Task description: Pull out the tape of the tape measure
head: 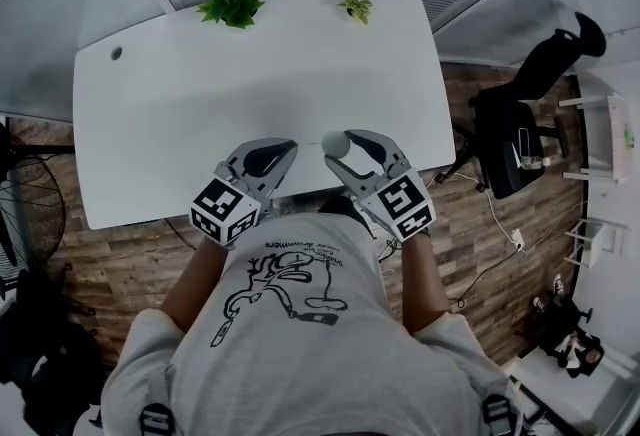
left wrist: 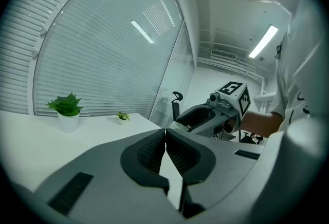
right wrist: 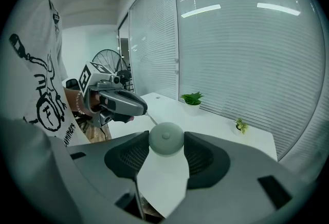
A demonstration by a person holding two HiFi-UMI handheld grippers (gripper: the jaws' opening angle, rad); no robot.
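Pull-out barely begun
The right gripper clamps a round pale-grey plastic tape measure; the left gripper, jaws together, perhaps pinches the tape. Next, draw apart.

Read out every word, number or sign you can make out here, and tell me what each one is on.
Nothing can be read for certain.
Shirt: a short line of lettering above a black drawing, too blurred to read.
Left cube and right cube: black-and-white square code patterns, no letters or digits.
Tape measure: plain grey round case, no label showing.
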